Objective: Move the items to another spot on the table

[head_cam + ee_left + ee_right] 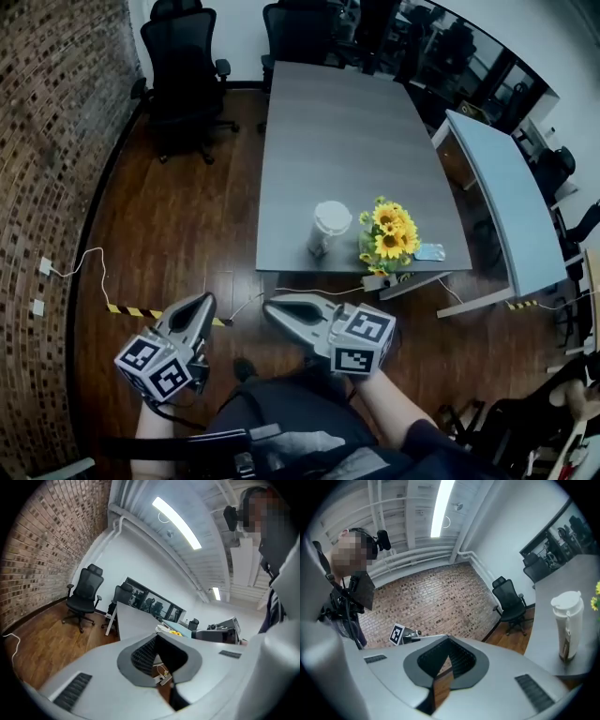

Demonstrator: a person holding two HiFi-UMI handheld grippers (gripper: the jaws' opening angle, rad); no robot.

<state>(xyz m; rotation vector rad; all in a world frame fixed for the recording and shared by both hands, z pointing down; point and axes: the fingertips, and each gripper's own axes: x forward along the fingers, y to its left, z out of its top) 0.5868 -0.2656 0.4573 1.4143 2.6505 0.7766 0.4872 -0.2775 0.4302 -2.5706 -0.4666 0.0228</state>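
Both claws, left gripper [201, 306] and right gripper [274, 309], are closed tight on nothing, short of the table [337, 131]. Lidded cup [330, 228], sunflowers [390, 234] and small packet [429, 251] sit untouched at the table's near edge; seemingly every move remains

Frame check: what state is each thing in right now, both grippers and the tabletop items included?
left gripper: shut, empty, held short of the table.
right gripper: shut, empty, also short of the table.
lidded cup: upright, lid on, untouched near the table's near edge.
sunflowers: standing beside the cup, untouched.
small packet: lying flat by the near edge, untouched.
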